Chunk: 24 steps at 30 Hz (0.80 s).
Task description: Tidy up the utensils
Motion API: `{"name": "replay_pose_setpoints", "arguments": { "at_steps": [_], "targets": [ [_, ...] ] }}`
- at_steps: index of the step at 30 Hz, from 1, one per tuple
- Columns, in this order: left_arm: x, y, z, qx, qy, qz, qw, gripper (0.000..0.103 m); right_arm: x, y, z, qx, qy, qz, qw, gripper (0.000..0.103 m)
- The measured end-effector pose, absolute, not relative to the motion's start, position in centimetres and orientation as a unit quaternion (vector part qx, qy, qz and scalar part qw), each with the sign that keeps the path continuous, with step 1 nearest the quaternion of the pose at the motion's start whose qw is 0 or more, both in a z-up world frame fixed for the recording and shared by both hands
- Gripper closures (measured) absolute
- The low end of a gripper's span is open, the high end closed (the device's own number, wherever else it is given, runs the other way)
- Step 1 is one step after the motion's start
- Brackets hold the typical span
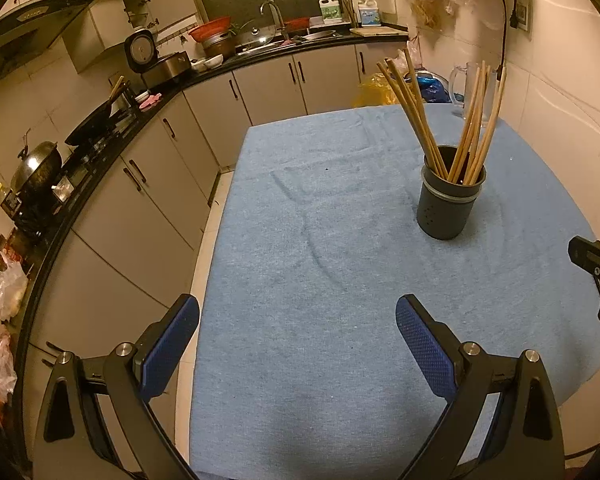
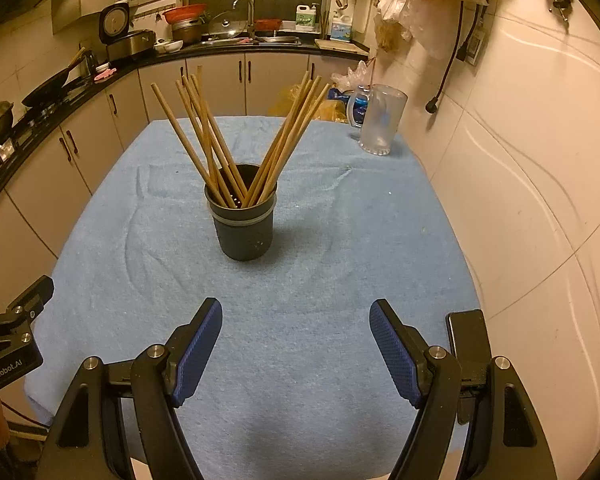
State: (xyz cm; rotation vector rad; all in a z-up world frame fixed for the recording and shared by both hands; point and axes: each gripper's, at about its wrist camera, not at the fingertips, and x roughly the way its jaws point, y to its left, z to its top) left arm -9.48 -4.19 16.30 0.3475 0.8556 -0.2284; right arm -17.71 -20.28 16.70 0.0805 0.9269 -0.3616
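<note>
Both hand-held grippers, left point(image 1: 298, 320) and right point(image 2: 296, 322), hung wide open and empty above the blue-clothed surface point(image 2: 340, 240). Wooden chopsticks point(image 2: 220, 148) stood fanned in two bunches inside a dark cylindrical holder point(image 2: 244, 228) mid-cloth. Farther back stood an upright clear glass mug point(image 2: 380, 120).

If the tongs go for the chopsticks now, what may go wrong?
1. The chopsticks lean outward in two bunches in the dark cup; pulling one sideways may tip the cup over on the soft blue cloth.
2. The glass jug stands near the far table edge; a wide swing of the right tongs might knock it.
</note>
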Motion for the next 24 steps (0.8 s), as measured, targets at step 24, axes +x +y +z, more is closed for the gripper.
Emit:
{"name": "replay_pose_setpoints", "arguments": {
  "at_steps": [24],
  "targets": [
    [-11.1, -4.3, 16.2, 0.17, 0.411, -0.109, 0.889, 0.005, -18.6, -20.0, 16.3, 0.039, 0.455, -0.168, 0.874, 0.023]
  ]
}}
